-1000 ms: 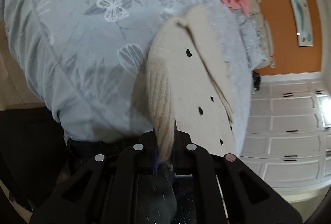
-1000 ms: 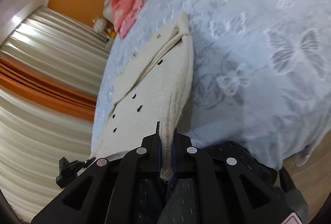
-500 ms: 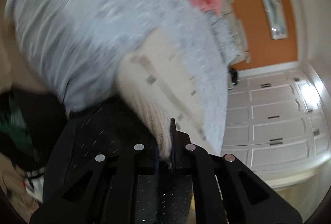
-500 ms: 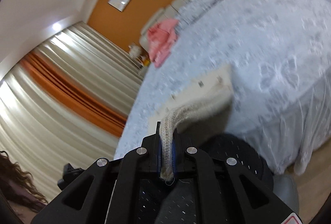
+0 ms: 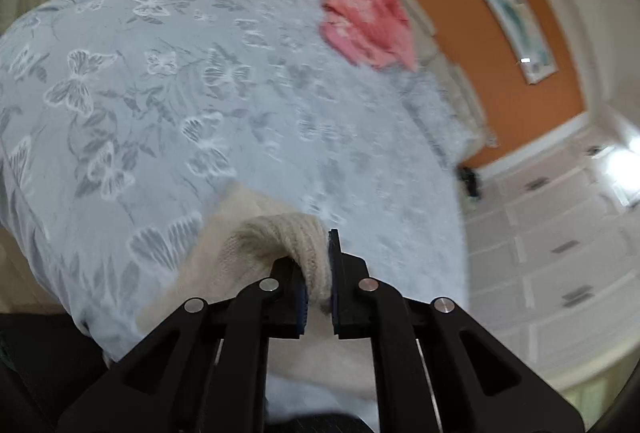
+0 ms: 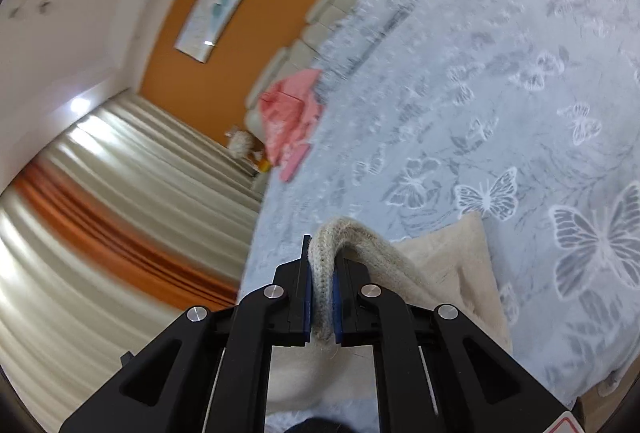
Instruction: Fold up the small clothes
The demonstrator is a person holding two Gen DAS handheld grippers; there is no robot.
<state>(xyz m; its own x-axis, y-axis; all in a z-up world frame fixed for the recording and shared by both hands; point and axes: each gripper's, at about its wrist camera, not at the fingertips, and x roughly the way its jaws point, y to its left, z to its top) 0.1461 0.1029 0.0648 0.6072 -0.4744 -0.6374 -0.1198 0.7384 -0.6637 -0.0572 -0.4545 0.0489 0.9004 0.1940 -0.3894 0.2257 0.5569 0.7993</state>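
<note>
A cream knit garment (image 5: 256, 249) with a ribbed hem lies over the near edge of the bed. My left gripper (image 5: 318, 273) is shut on its ribbed hem, which loops up out of the jaws. My right gripper (image 6: 322, 293) is shut on another part of the same hem (image 6: 344, 233); the cream cloth (image 6: 448, 265) drapes down to the right of it onto the bedspread. Most of the garment is hidden below both grippers.
The bed has a pale blue bedspread with white butterflies (image 5: 200, 105) (image 6: 500, 113). A pink garment (image 5: 368, 29) (image 6: 292, 113) lies at the far end by cream cushions. Orange wall, curtains and white cupboards (image 5: 560, 253) surround the bed.
Both grippers have lifted and swung forward over the bed with the hem in them. The flat spotted side of the garment is no longer in view; the cloth now bunches under the grippers.
</note>
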